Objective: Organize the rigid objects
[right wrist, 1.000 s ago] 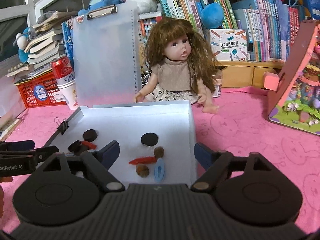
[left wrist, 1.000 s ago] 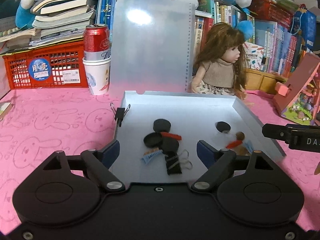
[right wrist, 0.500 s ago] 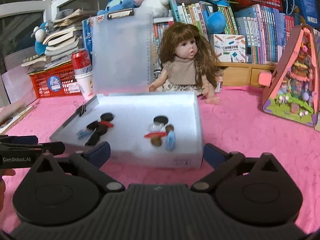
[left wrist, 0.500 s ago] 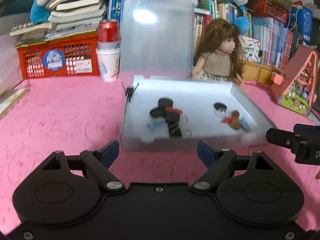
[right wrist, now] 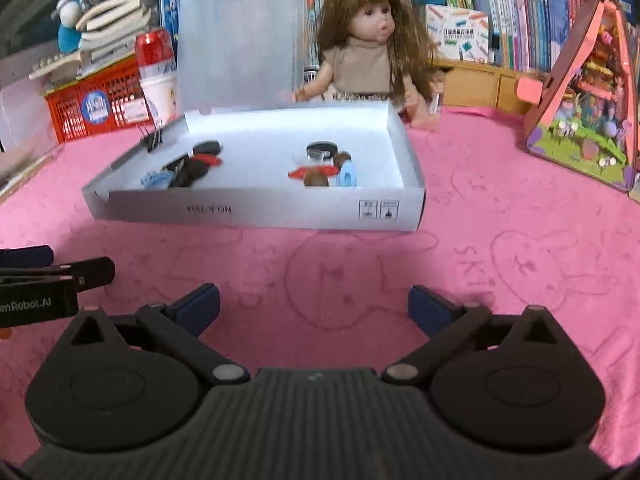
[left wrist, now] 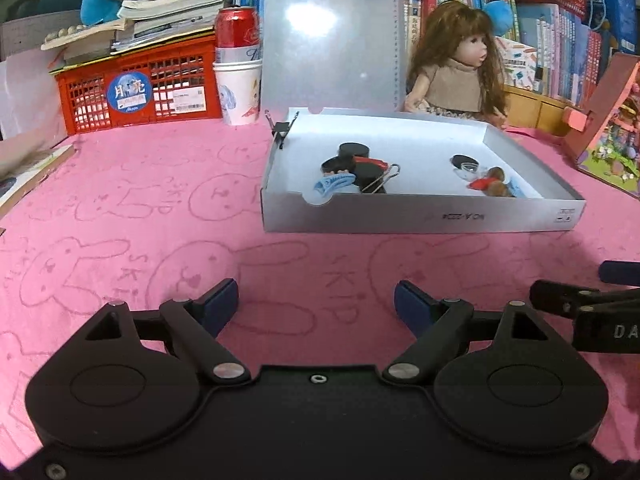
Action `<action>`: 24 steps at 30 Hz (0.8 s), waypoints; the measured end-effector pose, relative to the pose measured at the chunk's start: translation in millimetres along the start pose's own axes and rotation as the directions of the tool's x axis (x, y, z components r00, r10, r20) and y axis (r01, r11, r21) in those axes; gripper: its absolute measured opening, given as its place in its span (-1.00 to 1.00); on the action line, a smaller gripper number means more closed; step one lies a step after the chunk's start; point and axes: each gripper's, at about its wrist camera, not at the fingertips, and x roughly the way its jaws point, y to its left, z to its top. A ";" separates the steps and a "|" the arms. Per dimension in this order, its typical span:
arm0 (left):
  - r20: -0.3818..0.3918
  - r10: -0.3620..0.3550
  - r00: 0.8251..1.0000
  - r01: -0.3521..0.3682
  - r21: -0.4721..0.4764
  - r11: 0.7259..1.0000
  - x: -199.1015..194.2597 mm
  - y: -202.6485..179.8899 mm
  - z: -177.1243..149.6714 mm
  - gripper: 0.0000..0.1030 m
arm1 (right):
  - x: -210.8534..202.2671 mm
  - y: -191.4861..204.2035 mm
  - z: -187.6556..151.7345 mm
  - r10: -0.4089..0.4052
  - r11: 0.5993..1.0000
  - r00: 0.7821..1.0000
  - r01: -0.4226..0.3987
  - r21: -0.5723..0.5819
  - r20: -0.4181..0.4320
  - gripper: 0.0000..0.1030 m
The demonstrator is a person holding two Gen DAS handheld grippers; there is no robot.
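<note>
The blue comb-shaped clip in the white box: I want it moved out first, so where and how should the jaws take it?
Probably grip the blue comb-shaped clip across its narrow width, coming from above. It lies flat near the white box front wall, beside the black discs, so a level approach looks blocked.

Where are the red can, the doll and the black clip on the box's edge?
red can (left wrist: 237,28), left wrist view, on its red side.
doll (right wrist: 362,66), right wrist view, on its beige top.
black clip (left wrist: 282,129), left wrist view, on its black body.
</note>
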 end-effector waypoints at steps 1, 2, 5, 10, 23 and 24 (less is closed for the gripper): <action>0.003 -0.002 1.000 0.002 0.002 1.000 0.3 -0.1 0.6 0.69 | 0.6 1.3 0.0 -0.001 1.000 1.000 0.001 -0.005 -0.002 1.00; 0.003 -0.002 1.000 0.002 0.004 1.000 0.8 -0.7 0.8 0.69 | 1.4 2.3 0.6 -0.001 1.000 1.000 0.001 -0.008 -0.004 1.00; -0.008 0.008 1.000 -0.008 0.012 1.000 3.4 -2.5 1.3 0.74 | 3.6 2.8 3.5 -0.010 1.000 1.000 0.010 -0.002 -0.006 1.00; -0.022 0.017 1.000 -0.017 0.003 1.000 7.3 -1.5 3.2 0.87 | 12.8 3.4 8.8 -0.034 0.999 0.999 0.034 0.001 -0.023 1.00; -0.034 0.018 0.999 -0.018 0.005 1.000 9.8 -2.1 3.6 1.00 | 13.7 4.2 8.6 -0.036 0.999 0.999 0.036 -0.006 -0.027 1.00; -0.034 0.018 0.999 -0.018 0.006 1.000 9.8 -2.1 3.6 1.00 | 13.7 4.3 8.6 -0.036 0.999 0.999 0.036 -0.006 -0.027 1.00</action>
